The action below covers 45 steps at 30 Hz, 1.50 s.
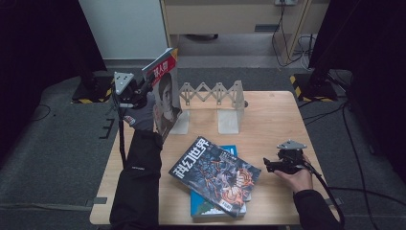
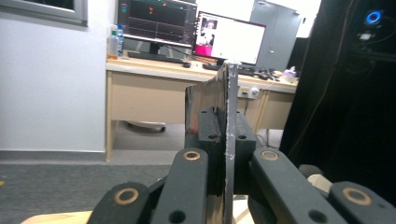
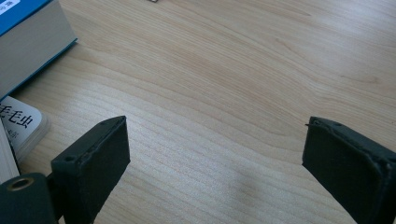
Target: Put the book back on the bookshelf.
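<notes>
So the left tongs (image 1: 143,88) are clamped on a thin magazine with a red top band and a face on the cover (image 1: 165,93), holding it upright at the back left of the light wooden counter (image 1: 273,120). Its bottom edge sits right beside the left foot of a grey metal expanding book rack with a zigzag bar (image 1: 215,103); can't tell if they actually touch. In the left gripper view the magazine (image 2: 227,116) shows edge-on, pinched tight between both black jaws, with an office desk and monitors behind it.

The right tongs (image 1: 269,166) are wide apart with nothing in them, resting low near the right edge of the counter, pointing toward the middle. The right gripper view looks down at bare wood grain between the two pads.

In the middle front of the counter there's a dark magazine with white characters and orange artwork (image 1: 215,175) lying flat and angled on top of a thick blue book (image 1: 213,206). The right gripper view catches that blue book (image 3: 28,37) at its upper left.
</notes>
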Motion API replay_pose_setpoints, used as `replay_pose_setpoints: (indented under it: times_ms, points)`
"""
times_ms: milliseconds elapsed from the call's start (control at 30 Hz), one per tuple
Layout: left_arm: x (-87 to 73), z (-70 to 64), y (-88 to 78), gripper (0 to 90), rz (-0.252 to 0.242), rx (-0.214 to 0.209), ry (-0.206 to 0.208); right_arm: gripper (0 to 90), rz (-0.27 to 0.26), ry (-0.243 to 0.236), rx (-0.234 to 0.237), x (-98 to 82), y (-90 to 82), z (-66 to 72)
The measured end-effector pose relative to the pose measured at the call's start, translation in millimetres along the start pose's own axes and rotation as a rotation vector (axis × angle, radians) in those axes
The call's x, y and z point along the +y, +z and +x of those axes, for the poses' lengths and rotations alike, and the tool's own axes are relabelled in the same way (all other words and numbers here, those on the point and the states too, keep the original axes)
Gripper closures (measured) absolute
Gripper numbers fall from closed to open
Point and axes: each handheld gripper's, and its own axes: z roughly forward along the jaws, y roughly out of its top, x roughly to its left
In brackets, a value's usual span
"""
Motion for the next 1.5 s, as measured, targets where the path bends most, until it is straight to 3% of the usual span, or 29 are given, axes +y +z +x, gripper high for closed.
replay_pose_setpoints:
  times_ms: [300, 600, 900, 1267, 1400, 1500]
  points:
    - [-5.6, -5.5, 3.0, 86.5, -0.015, 0.04, 0.039, 7.9, -0.003, -0.011, -0.001, 0.3, 0.2, 0.0]
    - [-24.9, -7.1, 9.6, 86.5, -0.025, 0.062, 0.022, 8.0, -0.007, -0.017, -0.002, 0.5, 0.5, 0.5]
    - [-39.6, -16.0, 15.8, 86.5, -0.023, 0.086, 0.075, 8.1, 0.0, -0.023, 0.003, 0.9, 1.6, 1.2]
    - [-46.2, -12.6, 10.8, 86.4, -0.033, 0.116, 0.123, 8.2, -0.006, -0.028, 0.0, 1.2, 1.6, 1.2]
    - [-49.5, -7.7, 5.5, 86.3, -0.042, 0.123, 0.111, 8.3, -0.007, -0.03, -0.001, 1.3, 1.4, 1.3]
    - [-51.9, -6.2, 2.1, 86.3, -0.042, 0.131, 0.129, 8.4, -0.011, -0.035, -0.005, 1.3, 1.7, 1.3]
